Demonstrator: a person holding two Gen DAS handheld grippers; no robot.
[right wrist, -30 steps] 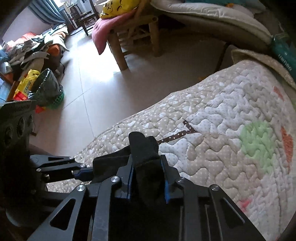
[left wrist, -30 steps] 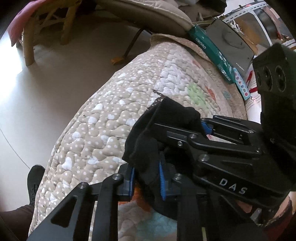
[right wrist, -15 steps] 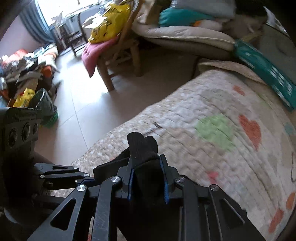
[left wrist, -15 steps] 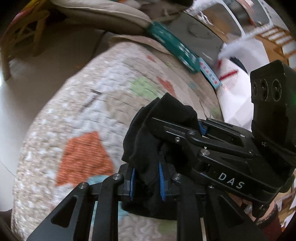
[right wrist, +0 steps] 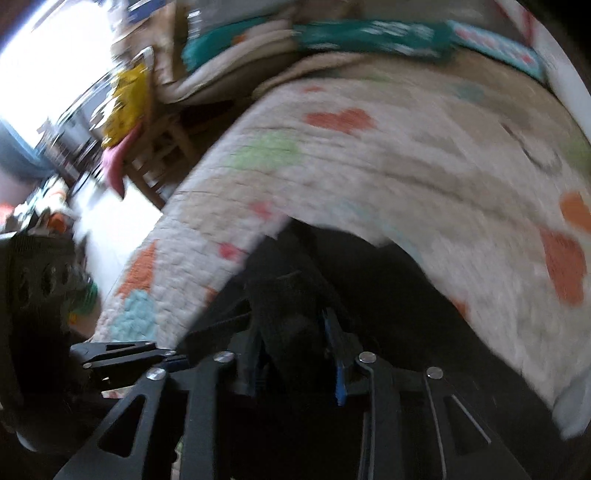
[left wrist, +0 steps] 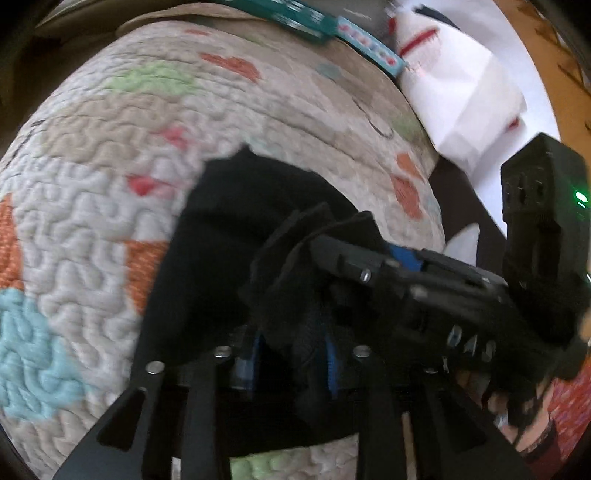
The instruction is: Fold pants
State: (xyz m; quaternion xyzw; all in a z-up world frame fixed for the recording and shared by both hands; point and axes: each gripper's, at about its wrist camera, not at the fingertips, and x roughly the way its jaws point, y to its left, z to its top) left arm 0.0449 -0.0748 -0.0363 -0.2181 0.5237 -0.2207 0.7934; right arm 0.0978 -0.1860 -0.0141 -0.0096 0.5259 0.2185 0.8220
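Both frames motion-blurred. I read the left gripper (left wrist: pixel 291 354) as clamped on a bunched fold of the black pants (left wrist: pixel 236 229); cloth fills the gap between its blue pads (left wrist: pixel 330 363). The right gripper (right wrist: pixel 295 354) is likewise closed on a wad of the same cloth. In the left view the right gripper (left wrist: pixel 369 266) sits just beside and above the left one, fingers pointing left, fabric draped over its tips. In the right view the left gripper (right wrist: pixel 122 354) shows at lower left, near the right one.

Pants lie on the quilt (left wrist: pixel 92 192), spread dark ahead of both grippers, near edge lifted in the jaws. At the quilt's far edge: teal box (left wrist: pixel 291 18). White pillow (left wrist: pixel 454 99) at right. Chair (right wrist: pixel 159 147) on the floor, left of the quilt.
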